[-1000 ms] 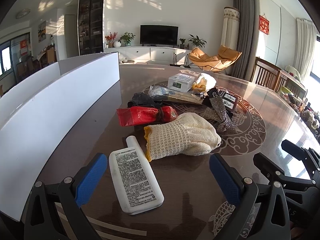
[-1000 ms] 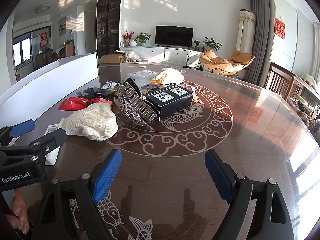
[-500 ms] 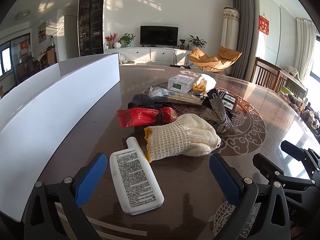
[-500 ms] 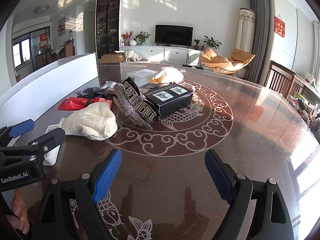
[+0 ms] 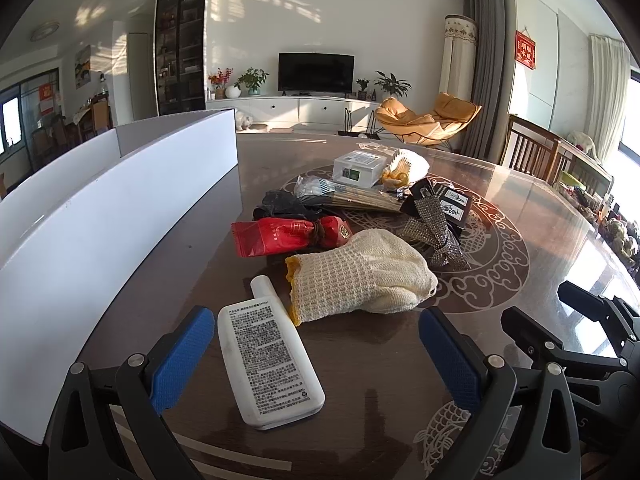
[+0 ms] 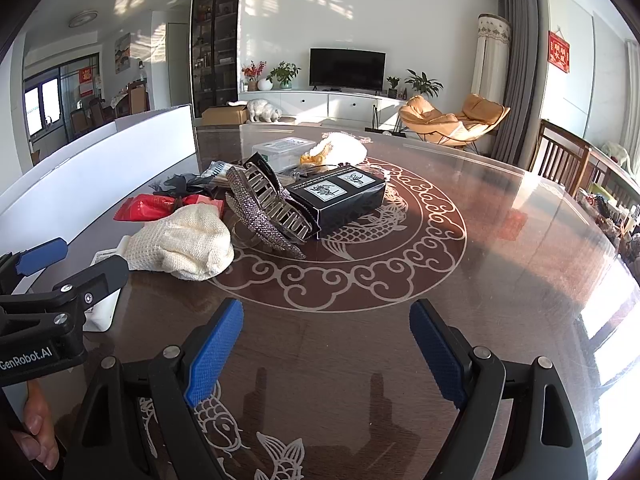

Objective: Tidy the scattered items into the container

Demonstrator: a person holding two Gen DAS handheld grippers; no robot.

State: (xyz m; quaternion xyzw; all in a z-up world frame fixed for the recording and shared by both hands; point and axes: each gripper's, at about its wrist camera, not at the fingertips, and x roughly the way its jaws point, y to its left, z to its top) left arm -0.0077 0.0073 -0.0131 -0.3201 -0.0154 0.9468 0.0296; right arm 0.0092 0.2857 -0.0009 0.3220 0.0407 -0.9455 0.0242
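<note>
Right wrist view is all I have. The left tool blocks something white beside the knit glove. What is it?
Observer: A flat white bottle, lying with its printed label up and its cap pointing toward the knit glove.
Operator: Has the left tool gripped it?
Observer: No. The left tool is open, and the bottle lies between its fingers, nearer the left one.

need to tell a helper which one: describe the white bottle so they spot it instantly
On the dark table, beside the white container, find the cream knitted glove. The white bottle lies flat beside it, nearest the left tongs, the only item covered in black print.
</note>
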